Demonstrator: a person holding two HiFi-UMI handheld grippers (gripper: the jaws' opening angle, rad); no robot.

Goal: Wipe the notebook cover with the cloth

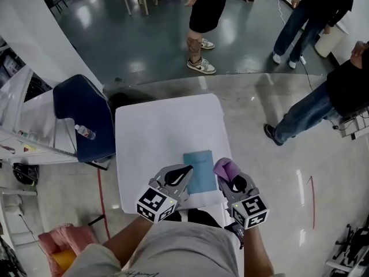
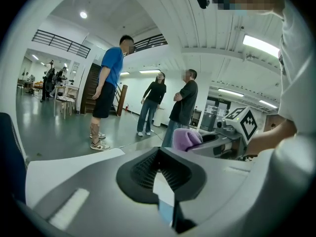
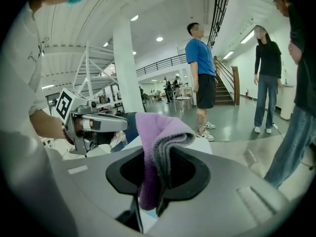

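Note:
A light blue notebook [image 1: 200, 167] lies flat near the front edge of the white table [image 1: 155, 137]. My right gripper [image 1: 226, 178] is shut on a folded purple cloth [image 1: 222, 167], which sticks up between its jaws [image 3: 157, 147] just right of the notebook. My left gripper [image 1: 185, 171] hovers at the notebook's left edge with its jaws together and nothing in them. In the left gripper view a sliver of the notebook [image 2: 165, 212] shows below the jaws, and the cloth [image 2: 186, 138] shows to the right. The right gripper view shows the left gripper [image 3: 96, 125] to its left.
A dark blue chair [image 1: 85, 114] with a small bottle [image 1: 85, 132] on it stands left of the table, beside white racks [image 1: 23, 114]. Several people stand on the grey floor beyond the table. A pink bundle [image 1: 63, 241] lies on the floor at the lower left.

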